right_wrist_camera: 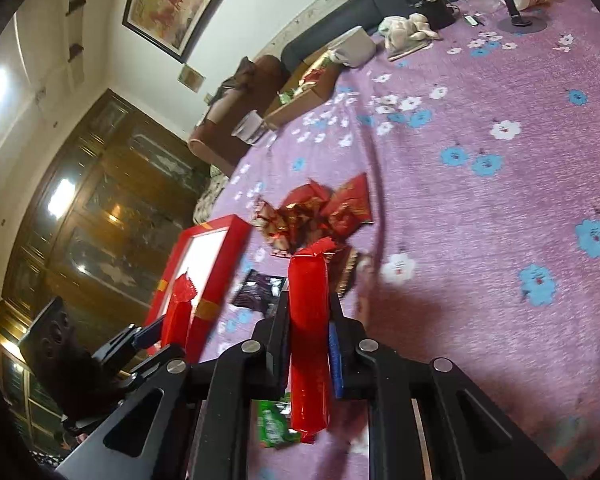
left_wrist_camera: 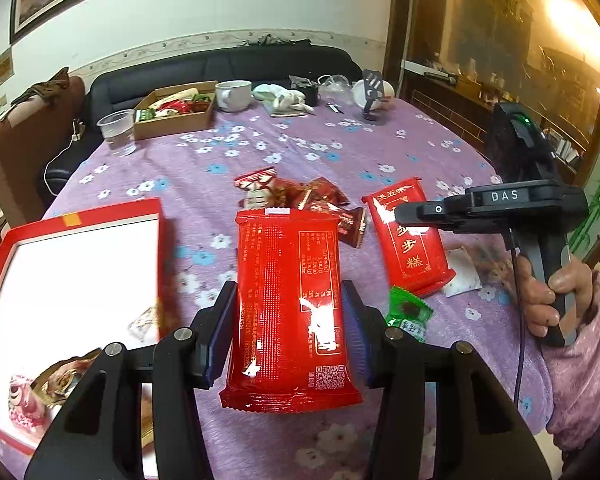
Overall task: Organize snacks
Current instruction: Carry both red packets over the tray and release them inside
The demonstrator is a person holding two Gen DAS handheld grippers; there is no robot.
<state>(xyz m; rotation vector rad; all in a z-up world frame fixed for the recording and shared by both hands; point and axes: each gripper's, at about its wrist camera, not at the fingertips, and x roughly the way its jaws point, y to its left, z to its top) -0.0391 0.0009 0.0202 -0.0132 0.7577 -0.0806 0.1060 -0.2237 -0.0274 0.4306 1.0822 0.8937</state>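
My left gripper (left_wrist_camera: 288,332) is clamped on a flat red snack packet (left_wrist_camera: 290,312), pads pressing its two long edges, so the packet's long axis runs straight away from me along the fingers, with the barcode end nearest me and the sealed top pointing at the far pile. It hangs above the purple flowered tablecloth (left_wrist_camera: 220,152). The relation my next move turns on: the red gift box (left_wrist_camera: 162,240), open with its white inside showing, lies immediately to the left of this packet, so a short sideways carry to the left should bring it over the box, and I judge the left arm much the nearer of the two to it.

My right gripper (right_wrist_camera: 310,344) is closed on a second red packet (right_wrist_camera: 310,344), held edge-on and standing upright between the fingers (in the left view that gripper sits over the packet printed with gold characters (left_wrist_camera: 410,240), to the right). A green wrapped sweet (left_wrist_camera: 408,314) lies just below it, and a white sachet (left_wrist_camera: 462,276) beside that.

Farther off, between the two packets, sits a heap of small red sweets (left_wrist_camera: 300,196). At the far side stand a clear plastic cup (left_wrist_camera: 117,132), a cardboard tray (left_wrist_camera: 172,124) of assorted snacks and a white mug (left_wrist_camera: 233,95)
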